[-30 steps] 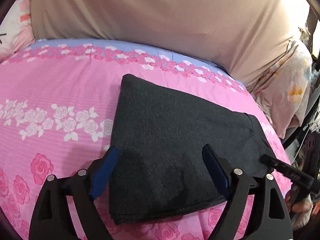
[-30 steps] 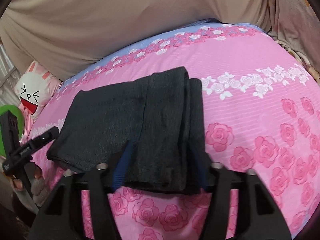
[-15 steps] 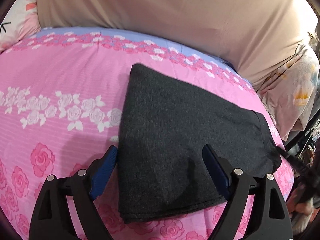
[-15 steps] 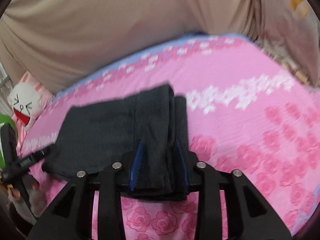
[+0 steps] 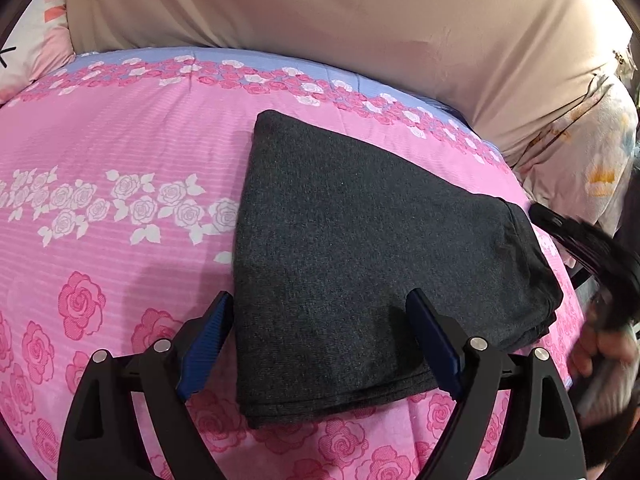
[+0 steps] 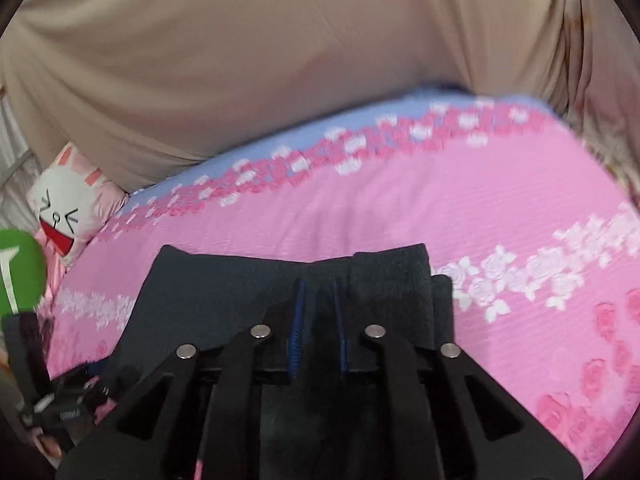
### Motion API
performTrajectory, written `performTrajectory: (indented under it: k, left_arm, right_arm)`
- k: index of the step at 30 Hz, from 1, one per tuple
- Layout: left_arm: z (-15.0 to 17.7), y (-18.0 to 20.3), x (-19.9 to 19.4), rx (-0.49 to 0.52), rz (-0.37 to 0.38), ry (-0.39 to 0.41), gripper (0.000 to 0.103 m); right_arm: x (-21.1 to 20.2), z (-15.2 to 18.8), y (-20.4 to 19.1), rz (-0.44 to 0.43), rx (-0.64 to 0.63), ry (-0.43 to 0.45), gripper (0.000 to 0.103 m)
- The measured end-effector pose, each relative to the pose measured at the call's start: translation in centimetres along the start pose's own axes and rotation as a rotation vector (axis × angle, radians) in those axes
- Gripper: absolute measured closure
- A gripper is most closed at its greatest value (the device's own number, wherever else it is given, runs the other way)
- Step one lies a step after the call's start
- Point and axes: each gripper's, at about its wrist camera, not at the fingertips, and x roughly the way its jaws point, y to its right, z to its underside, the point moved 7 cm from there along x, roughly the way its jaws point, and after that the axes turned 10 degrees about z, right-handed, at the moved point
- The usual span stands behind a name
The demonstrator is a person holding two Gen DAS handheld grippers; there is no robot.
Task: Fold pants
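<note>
Dark grey pants lie folded into a flat stack on a pink rose-print bedsheet. My left gripper is open and empty, its blue pads straddling the near corner of the stack just above it. In the right wrist view the pants fill the lower middle. My right gripper has its jaws nearly together on the folded edge of the pants, with dark cloth showing between the blue pads. The right gripper also shows blurred at the right edge of the left wrist view.
A beige cloth backdrop rises behind the bed. A rabbit-face pillow lies at the far left corner. A floral cushion sits at the right bed edge. A green round object is at the left.
My right gripper has closed from wide open onto the pants' folded edge and pushed forward. My left gripper stayed open and shifted slightly left of the stack.
</note>
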Motion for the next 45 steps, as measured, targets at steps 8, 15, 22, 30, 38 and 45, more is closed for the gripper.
performTrajectory:
  k: [8, 15, 22, 30, 38, 45]
  left_arm:
    - [0.1, 0.1, 0.3, 0.014, -0.036, -0.012, 0.019]
    - [0.2, 0.3, 0.3, 0.042, -0.077, -0.006, 0.018]
    - [0.3, 0.0, 0.2, 0.035, -0.091, -0.006, 0.017]
    - [0.2, -4.0, -2.0, -0.227, 0.148, 0.082, 0.016]
    - [0.1, -2.4, 0.1, -0.194, 0.241, -0.037, 0.086]
    - [1.5, -1.9, -6.4, -0.162, 0.256, -0.017, 0.095]
  right_arm:
    - [-1.0, 3.5, 1.1, 0.022, 0.024, -0.044, 0.074]
    - [-1.2, 5.8, 1.7, 0.072, -0.015, -0.071, 0.067]
    - [-2.6, 5.8, 1.6, 0.090, -0.010, -0.040, 0.065]
    - [-2.1, 7.3, 5.7, -0.021, 0.198, -0.132, 0.037]
    - [0.5, 6.6, 4.2, -0.179, 0.246, -0.172, 0.071]
    - [-5.7, 7.5, 1.5, -0.289, 0.183, -0.155, 0.074]
